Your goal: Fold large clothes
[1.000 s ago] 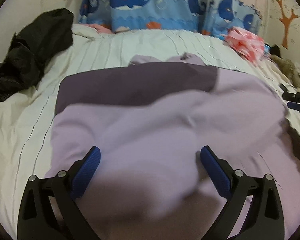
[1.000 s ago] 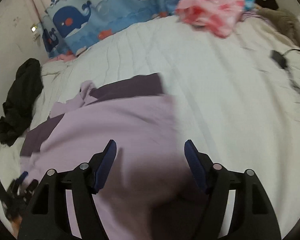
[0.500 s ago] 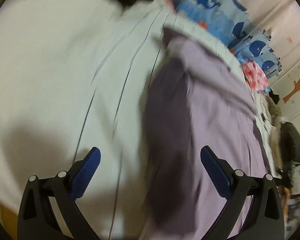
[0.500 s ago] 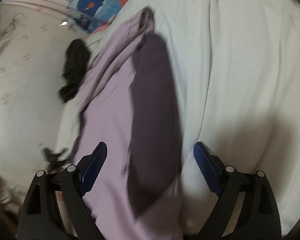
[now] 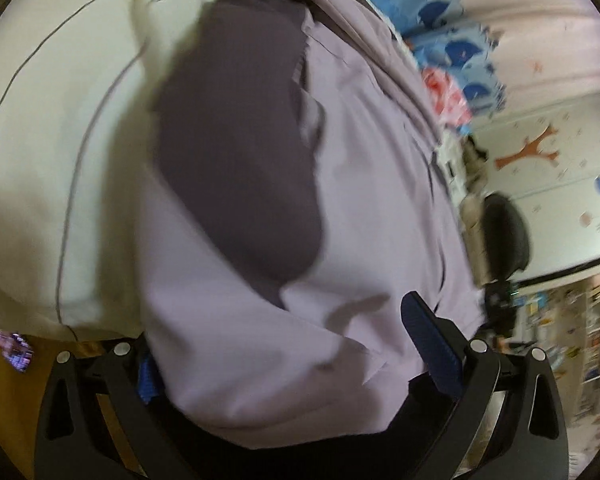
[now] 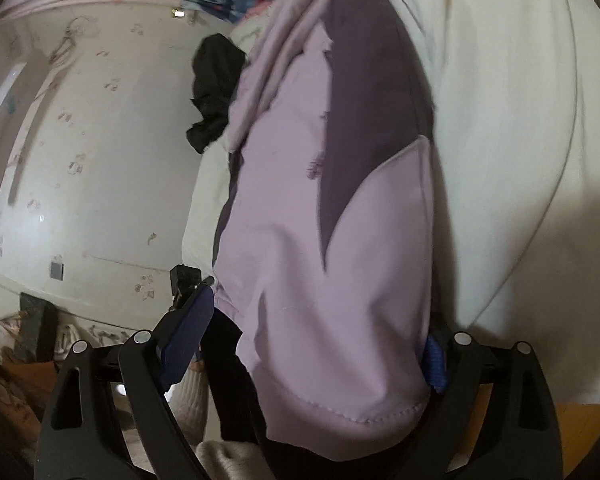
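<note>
Now the lilac garment [image 5: 380,200] is spread on the bed [image 5: 60,160], its near hem between both grippers' wide jaws at 6 o'clock, ungripped; the right gripper [image 6: 312,340] is closing slightly, the left gripper [image 5: 292,340] is positioned for a fold.

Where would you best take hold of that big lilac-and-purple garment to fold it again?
Probably at the stitched hem of the lilac garment nearest the grippers, one corner each, coming from the bed's near edge. That edge overhangs the mattress, so fingers can slide above and below it.
</note>
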A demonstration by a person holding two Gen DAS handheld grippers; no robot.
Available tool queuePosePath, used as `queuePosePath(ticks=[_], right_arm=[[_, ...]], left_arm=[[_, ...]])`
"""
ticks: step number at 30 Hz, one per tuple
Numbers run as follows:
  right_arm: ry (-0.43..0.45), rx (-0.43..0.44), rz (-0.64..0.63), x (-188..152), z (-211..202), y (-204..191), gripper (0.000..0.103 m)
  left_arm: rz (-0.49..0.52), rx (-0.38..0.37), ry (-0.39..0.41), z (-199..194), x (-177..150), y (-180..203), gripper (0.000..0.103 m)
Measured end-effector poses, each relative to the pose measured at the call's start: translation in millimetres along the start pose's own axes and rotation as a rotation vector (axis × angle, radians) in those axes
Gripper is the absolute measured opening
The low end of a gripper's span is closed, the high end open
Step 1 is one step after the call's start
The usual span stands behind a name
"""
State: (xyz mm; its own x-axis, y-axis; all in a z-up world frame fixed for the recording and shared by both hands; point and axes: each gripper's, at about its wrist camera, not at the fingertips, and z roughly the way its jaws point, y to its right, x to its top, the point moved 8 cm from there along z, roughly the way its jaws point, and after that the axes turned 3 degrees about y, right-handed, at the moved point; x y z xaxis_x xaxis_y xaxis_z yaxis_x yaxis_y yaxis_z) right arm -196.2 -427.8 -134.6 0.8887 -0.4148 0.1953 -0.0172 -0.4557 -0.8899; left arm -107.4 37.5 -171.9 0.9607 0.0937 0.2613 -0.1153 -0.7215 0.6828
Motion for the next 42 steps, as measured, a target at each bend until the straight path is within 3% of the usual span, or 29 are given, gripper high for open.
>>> queuePosePath(ticks=[1, 2, 3, 4, 6, 8, 10, 11, 13, 14, 15, 16, 19, 21, 23, 27, 30, 33, 35, 37, 40, 42], right_arm=[[0.013, -0.001, -0.021, -0.9, 1.8, -5.1, 0.075], [0.025, -0.013, -0.033, -3.5, 2.0, -8.3, 0.064], [0.041, -0.013, -0.031, -3.0, 1.8, -10.1, 0.056], [0.065, 0.014, -0.02, -0.6, -0.6, -13.6, 0.042], [0.152, 0.136, -0.036, 9.0, -13.9, -33.9, 0.036], [0.208, 0.214, -0.071, 18.4, -21.9, -57.6, 0.035], [0.191, 0.2, -0.095, 22.0, -18.4, -68.5, 0.035], [0.166, 0.175, -0.098, 21.9, -13.9, -68.3, 0.036], [0.076, 0.04, -0.091, 15.3, -1.4, -52.9, 0.044], [0.049, -0.04, -0.079, 10.9, 2.2, -38.7, 0.045], [0.032, -0.069, -0.058, 7.8, 4.3, -27.8, 0.045], [0.026, -0.071, -0.044, 6.1, 5.7, -22.9, 0.045], [0.082, -0.025, -0.022, 4.6, 2.6, -21.0, 0.034], [0.154, 0.041, -0.017, 10.1, -1.0, -36.4, 0.029], [0.236, 0.121, -0.039, 24.4, -8.0, -60.9, 0.025], [0.377, 0.259, -0.078, 56.6, -39.3, -114.0, 0.025], [0.414, 0.296, -0.116, 65.3, -67.6, -146.2, 0.024], [0.418, 0.304, -0.175, 49.0, -102.4, -167.4, 0.024], [0.383, 0.254, -0.217, 22.7, -120.2, -167.2, 0.024], [0.304, 0.173, -0.238, -6.2, -133.2, -155.5, 0.025], [0.096, -0.056, -0.182, -60.6, -133.5, -82.5, 0.038], [0.041, -0.168, -0.067, -85.5, -143.2, -29.9, 0.039]], left_arm=[[0.013, 0.006, 0.003, -1.6, -1.0, 5.9, 0.094], [0.004, -0.001, 0.016, -5.9, 0.2, 11.7, 0.083], [-0.02, -0.011, 0.028, -12.0, 4.0, 14.2, 0.061], [-0.057, -0.048, 0.045, -21.3, 9.8, 18.2, 0.05], [-0.076, -0.121, 0.098, -38.8, 23.2, 30.2, 0.03], [-0.049, -0.164, 0.161, -58.2, 41.2, 51.7, 0.028], [-0.019, -0.216, 0.199, -70.2, 51.9, 74.2, 0.028], [0.003, -0.215, 0.2, -72.6, 54.3, 83.0, 0.028], [0.024, -0.184, 0.161, -65.6, 53.2, 86.6, 0.031], [0.024, -0.166, 0.112, -54.6, 49.3, 83.1, 0.037], [0.015, -0.142, 0.07, -42.7, 45.9, 77.2, 0.047], [-0.002, -0.115, 0.039, -35.5, 41.6, 66.0, 0.048], [-0.067, -0.098, 0.032, -27.1, 30.5, 40.0, 0.046], [-0.084, -0.136, 0.08, -36.7, 36.3, 44.3, 0.026], [-0.081, -0.167, 0.139, -53.5, 46.6, 60.4, 0.02], [-0.032, -0.225, 0.23, -97.0, 62.4, 105.2, 0.018], [0.023, -0.27, 0.271, -132.2, 61.8, 139.0, 0.018], [0.072, -0.294, 0.277, -162.0, 44.6, 152.5, 0.018], [0.112, -0.292, 0.25, -176.8, 20.7, 148.7, 0.018], [0.184, -0.271, 0.162, -176.0, -12.1, 134.5, 0.02], [0.222, -0.188, -0.045, -156.4, -78.8, 80.4, 0.031], [0.139, -0.09, -0.108, -153.7, -114.6, 22.1, 0.031]])
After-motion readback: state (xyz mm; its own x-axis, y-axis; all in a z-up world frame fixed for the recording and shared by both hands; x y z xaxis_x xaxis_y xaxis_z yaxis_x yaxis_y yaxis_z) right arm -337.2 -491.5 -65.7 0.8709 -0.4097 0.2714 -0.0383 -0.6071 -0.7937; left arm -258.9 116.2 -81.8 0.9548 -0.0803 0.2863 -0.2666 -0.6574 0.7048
